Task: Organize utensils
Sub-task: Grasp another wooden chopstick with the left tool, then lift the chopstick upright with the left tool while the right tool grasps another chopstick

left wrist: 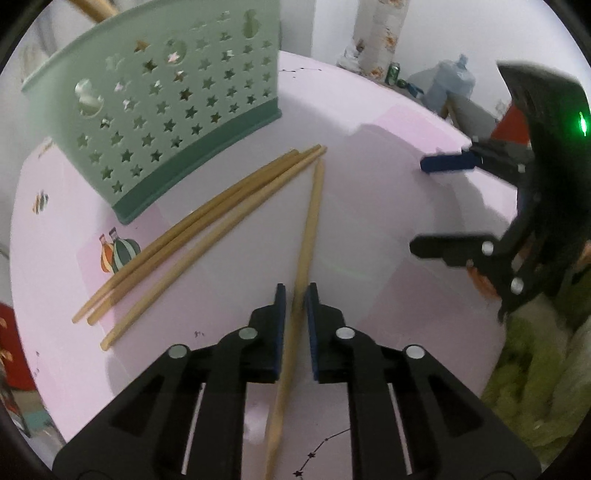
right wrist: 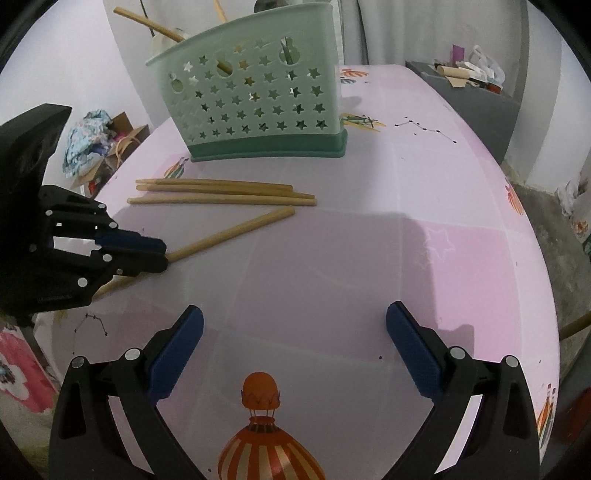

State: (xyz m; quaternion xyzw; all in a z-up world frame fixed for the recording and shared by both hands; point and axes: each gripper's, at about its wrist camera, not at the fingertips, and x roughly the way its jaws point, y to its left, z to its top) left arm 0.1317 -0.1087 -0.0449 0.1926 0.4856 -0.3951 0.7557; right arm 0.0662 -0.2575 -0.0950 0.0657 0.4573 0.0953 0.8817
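Note:
My left gripper (left wrist: 295,295) is closed around a single wooden chopstick (left wrist: 308,236) that lies on the pink table; its pads sit just beside the stick. It also shows in the right wrist view (right wrist: 162,253), holding that chopstick (right wrist: 236,230). Three more chopsticks (left wrist: 192,229) lie side by side in front of the green star-holed utensil basket (left wrist: 155,99); in the right wrist view the three chopsticks (right wrist: 221,192) lie below the basket (right wrist: 255,96). My right gripper (right wrist: 294,325) is open and empty above the table; it shows in the left wrist view (left wrist: 432,206).
The pink tablecloth (right wrist: 369,258) has balloon prints. One chopstick (right wrist: 147,22) stands in the basket. Clutter lies beyond the table edges: a bag of cloth (right wrist: 92,140) at the left, a grey stand (right wrist: 472,96) at the back right.

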